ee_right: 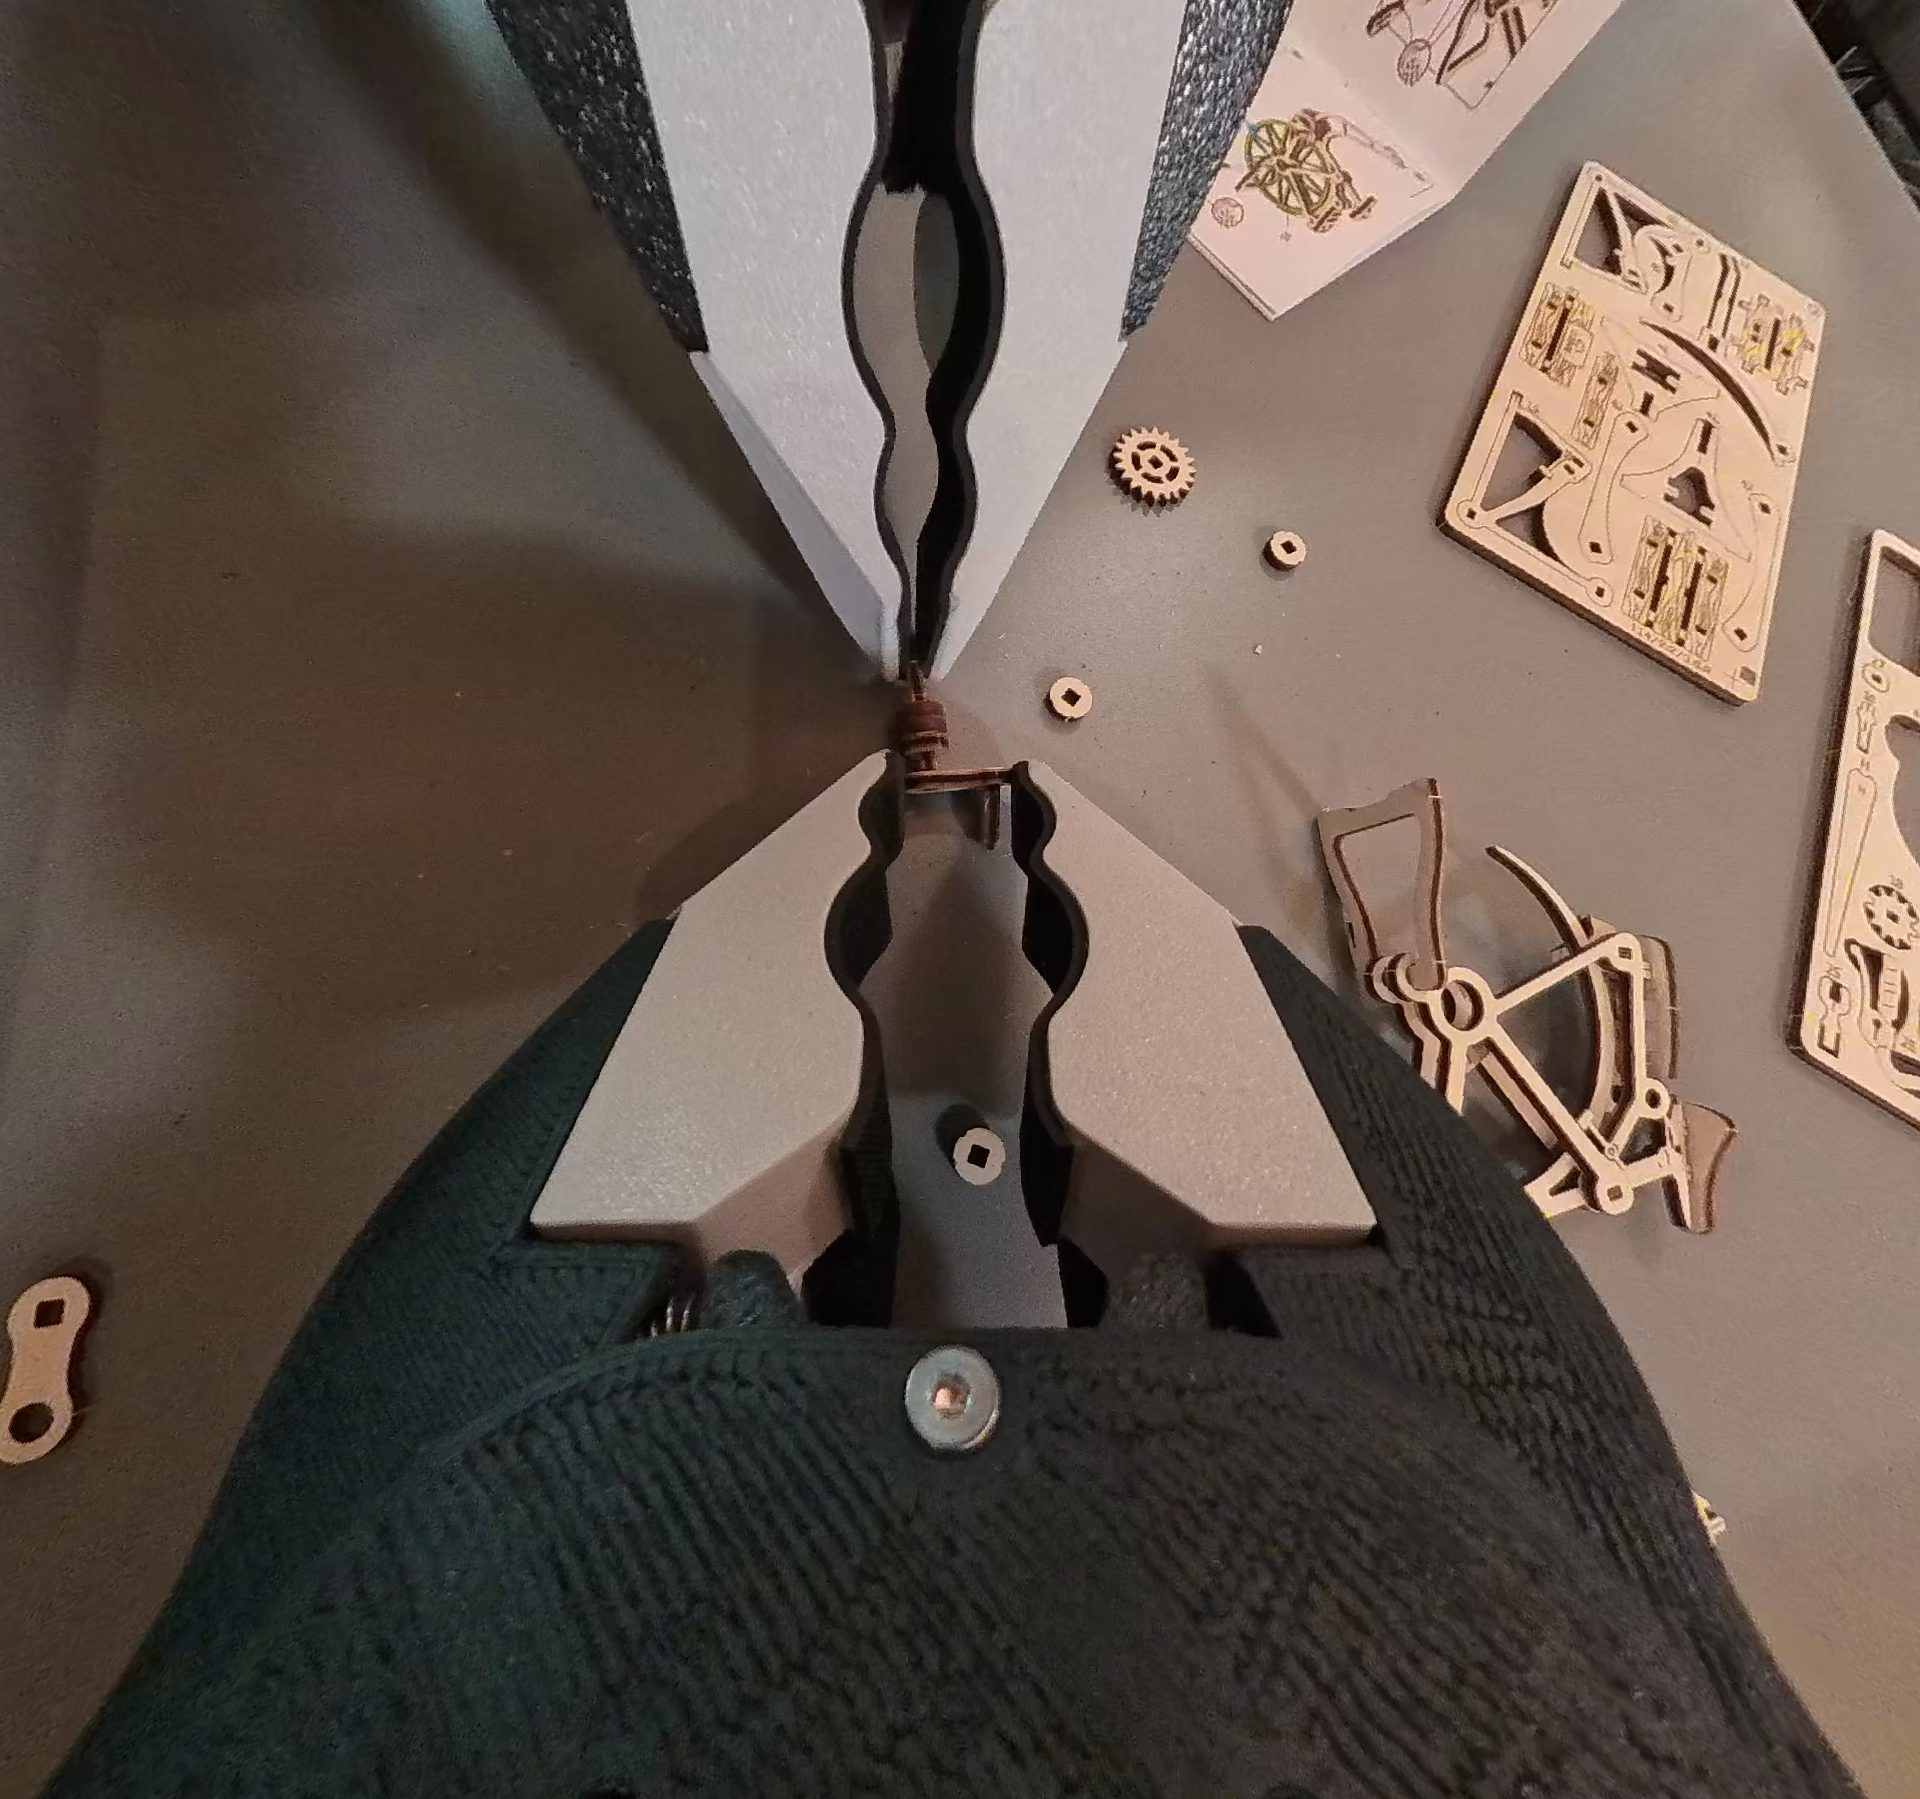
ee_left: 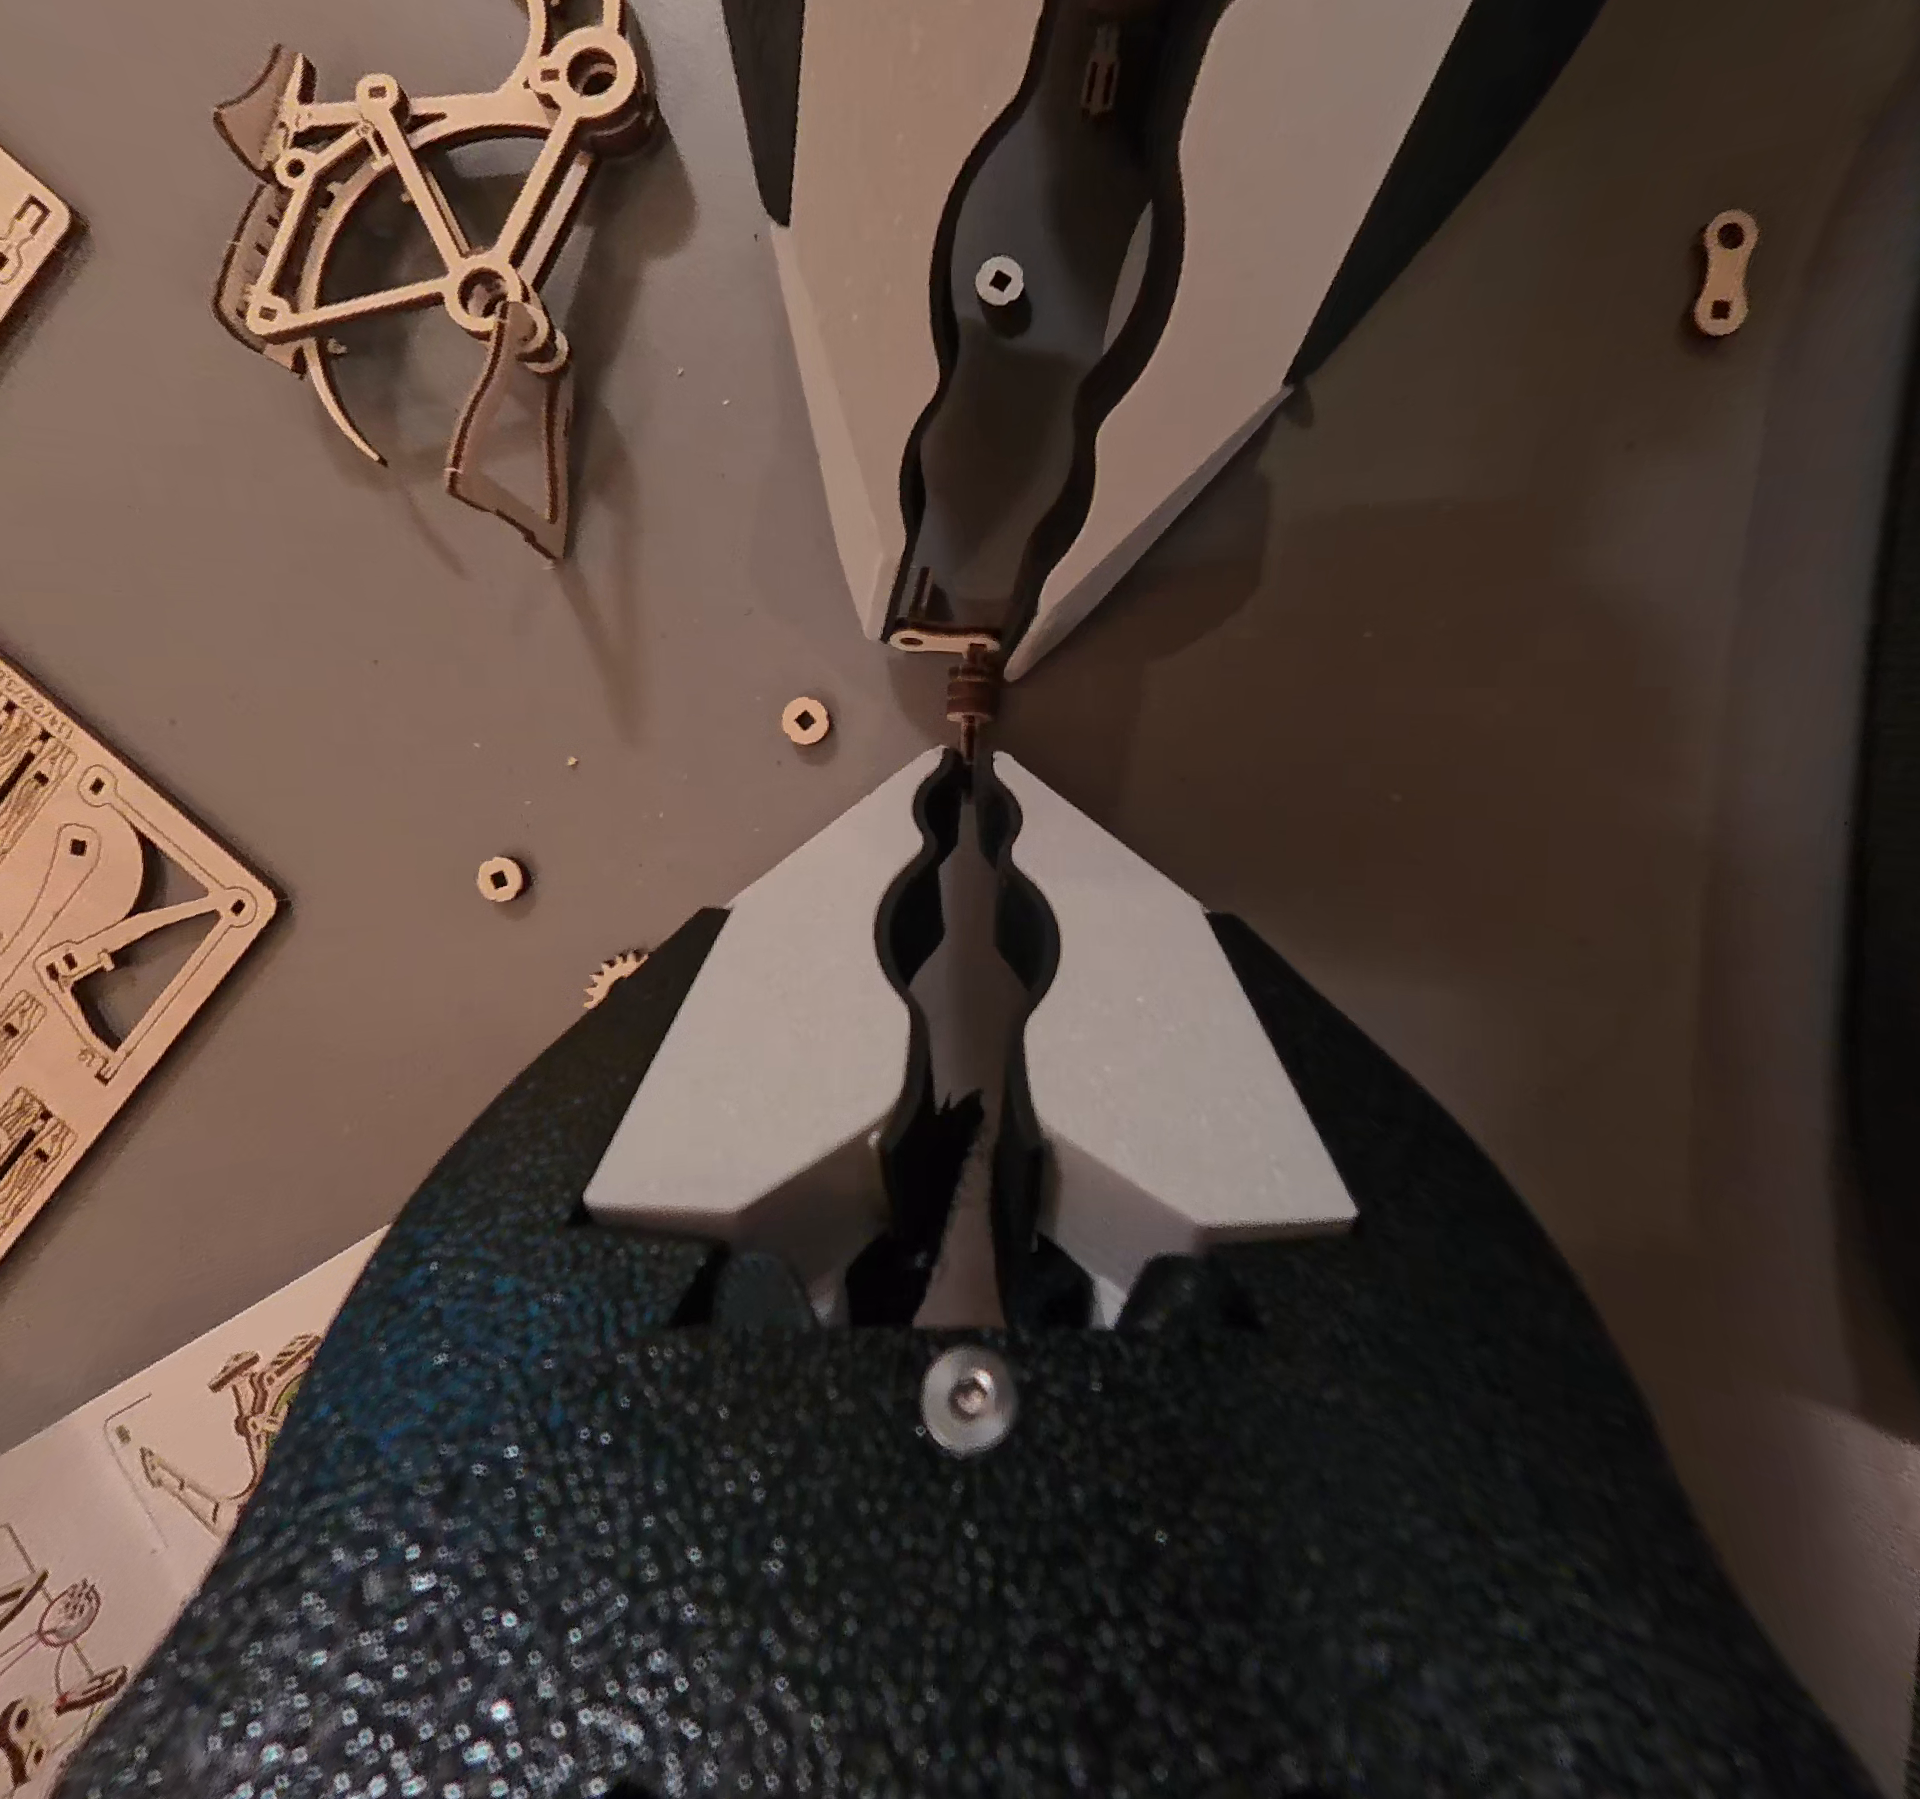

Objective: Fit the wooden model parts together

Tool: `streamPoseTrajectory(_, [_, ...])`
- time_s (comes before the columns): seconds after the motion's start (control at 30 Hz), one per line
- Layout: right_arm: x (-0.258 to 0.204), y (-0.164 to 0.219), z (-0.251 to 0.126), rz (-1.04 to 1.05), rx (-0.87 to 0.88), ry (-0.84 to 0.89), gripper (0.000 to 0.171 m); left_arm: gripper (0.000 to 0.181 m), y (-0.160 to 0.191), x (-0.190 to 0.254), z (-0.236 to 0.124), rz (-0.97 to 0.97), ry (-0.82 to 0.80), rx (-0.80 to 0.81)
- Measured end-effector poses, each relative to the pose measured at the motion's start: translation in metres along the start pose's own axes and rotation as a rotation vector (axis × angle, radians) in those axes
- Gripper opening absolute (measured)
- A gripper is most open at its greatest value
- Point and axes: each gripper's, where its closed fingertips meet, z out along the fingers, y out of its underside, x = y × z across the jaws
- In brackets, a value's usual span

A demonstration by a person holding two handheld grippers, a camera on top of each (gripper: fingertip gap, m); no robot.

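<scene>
Left claw (ee_left: 968,760) pinches axle (ee_left: 967,710); right claw (ee_right: 956,773) clamps link (ee_right: 951,781). Bench (ee_right: 312,606) bare leftward; gear (ee_left: 613,975) half-hidden.

Legible writing: none that can be made out with confidence. The wooden part sheet (ee_right: 1636,430) on the bench (ee_right: 1299,710) carries small engraved part numbers and a short code along its lower edge; too small to read. The same sheet (ee_left: 94,928) in the left wrist view: tiny marks only. The instruction booklet (ee_right: 1382,128) shows drawings with minute numerals, unreadable.
</scene>
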Motion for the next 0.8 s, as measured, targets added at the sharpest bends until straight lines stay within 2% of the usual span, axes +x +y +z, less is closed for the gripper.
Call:
streamPoseTrajectory(0.03, [0.0000, 0.0000, 0.0000, 0.000, 0.000, 0.000, 0.019, 0.001, 0.0001, -0.0001, -0.0001, -0.001, 0.000, 0.000])
streamPoseTrajectory(0.8, [-0.0002, -0.0002, 0.0001, -0.002, 0.001, -0.005, 0.019, 0.000, -0.0010, 0.0018, 0.0001, -0.004, 0.028, 0.015])
